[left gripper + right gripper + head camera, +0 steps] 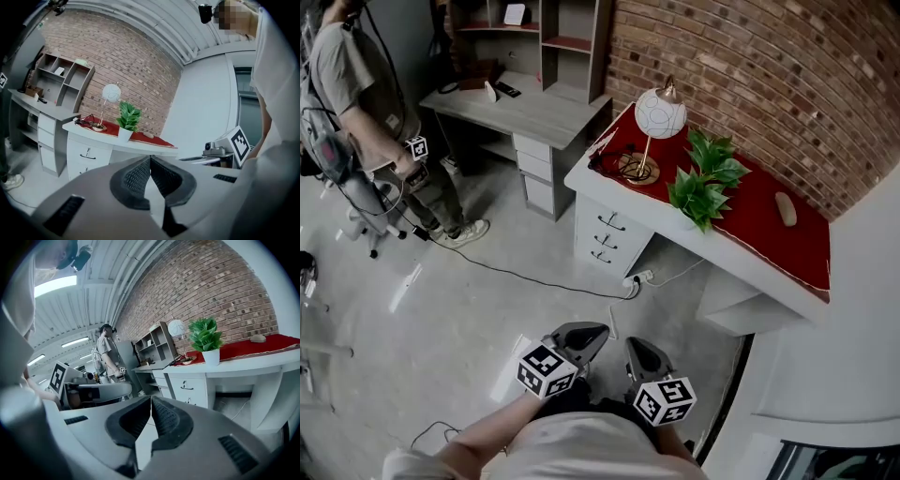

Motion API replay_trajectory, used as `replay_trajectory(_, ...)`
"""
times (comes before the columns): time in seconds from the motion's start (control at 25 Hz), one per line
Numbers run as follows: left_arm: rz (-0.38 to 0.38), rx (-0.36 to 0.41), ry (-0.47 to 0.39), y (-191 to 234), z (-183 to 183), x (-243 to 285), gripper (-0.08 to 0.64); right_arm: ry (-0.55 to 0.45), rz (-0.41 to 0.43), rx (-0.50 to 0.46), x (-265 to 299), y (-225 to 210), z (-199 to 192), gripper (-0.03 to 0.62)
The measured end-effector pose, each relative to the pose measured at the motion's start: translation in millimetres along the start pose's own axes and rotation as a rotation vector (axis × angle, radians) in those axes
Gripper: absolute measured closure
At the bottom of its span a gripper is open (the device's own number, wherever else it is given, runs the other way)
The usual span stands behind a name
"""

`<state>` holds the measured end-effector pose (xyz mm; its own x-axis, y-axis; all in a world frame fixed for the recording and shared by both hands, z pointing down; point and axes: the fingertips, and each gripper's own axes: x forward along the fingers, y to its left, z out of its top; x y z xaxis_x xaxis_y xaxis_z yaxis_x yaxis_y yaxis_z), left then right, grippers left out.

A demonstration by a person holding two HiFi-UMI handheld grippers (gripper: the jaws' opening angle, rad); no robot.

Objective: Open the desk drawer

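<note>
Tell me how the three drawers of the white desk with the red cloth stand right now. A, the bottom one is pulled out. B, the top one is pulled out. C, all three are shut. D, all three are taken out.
C: in the head view the three drawer fronts of the white desk sit flush in one plane, their handles stacked in a line, with none drawn forward.

Green leafy potted plant (705, 183) on red mat (769, 234). White globe lamp with brass base (659, 114) left of plant; beige oval lump (786, 208) right of plant; red brick wall (750, 66) behind plant; standing person (356, 84) far left.
</note>
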<state>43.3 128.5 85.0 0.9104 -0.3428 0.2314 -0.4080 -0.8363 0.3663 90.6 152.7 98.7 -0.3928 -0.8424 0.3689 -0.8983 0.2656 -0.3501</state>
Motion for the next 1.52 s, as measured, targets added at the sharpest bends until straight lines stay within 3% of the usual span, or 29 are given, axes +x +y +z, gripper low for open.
replay_trajectory(0.6, 0.006, -0.033, 0.007, 14.4, -7.7, -8.2, 0.551, -0.012, 0.013, 0.004, 25.1, 5.8, 6.6, 0.575)
replay_trajectory(0.84, 0.054, -0.038, -0.017, 32.2, 0.5, -9.0, 0.551, -0.102, -0.022, -0.017, 32.0, -2.9, 32.7, 0.575)
replay_trajectory(1.52, 0.1, -0.008, -0.037, 93.5, 46.2, 39.5, 0.551, -0.174, 0.079, -0.022, 114.3, -32.7, 98.1, 0.575)
